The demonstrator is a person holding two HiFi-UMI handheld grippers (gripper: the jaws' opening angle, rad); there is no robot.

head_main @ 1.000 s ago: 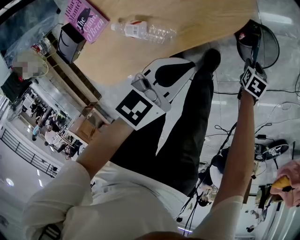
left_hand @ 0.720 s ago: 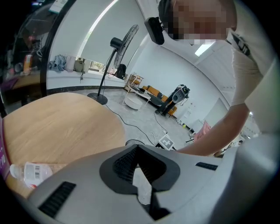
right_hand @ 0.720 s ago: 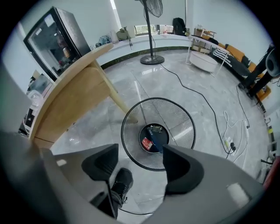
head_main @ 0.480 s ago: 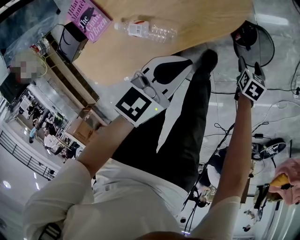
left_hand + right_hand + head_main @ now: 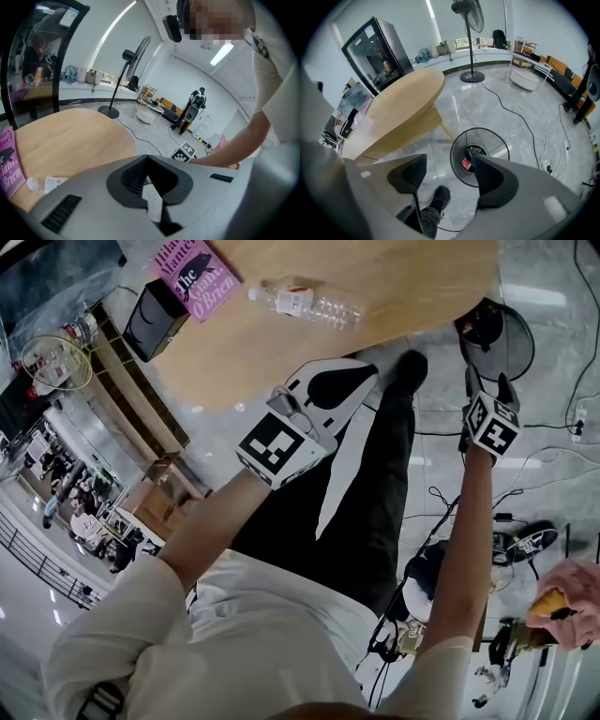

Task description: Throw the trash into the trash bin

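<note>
A black wire trash bin (image 5: 529,334) stands on the floor beside the round wooden table (image 5: 394,277). Seen from the right gripper view, the bin (image 5: 455,143) holds red trash (image 5: 465,164). My right gripper (image 5: 487,381) hangs above the bin, pointing steeply down. Its jaws (image 5: 450,171) have just been opening and stand open with nothing between them. My left gripper (image 5: 368,369) is over the table's near edge, with its pads (image 5: 149,161) together and nothing held. A crushed clear plastic bottle (image 5: 309,304) lies on the table.
A pink book (image 5: 195,277) and a black box (image 5: 155,320) sit at the table's left end. The person's black shoe (image 5: 412,362) stands between table and bin. Cables (image 5: 520,117) run across the marble floor, and a standing fan (image 5: 469,42) is farther off.
The right gripper has lifted back from the bin, which now shows clear of it. The left gripper has risen slightly near the table edge.
</note>
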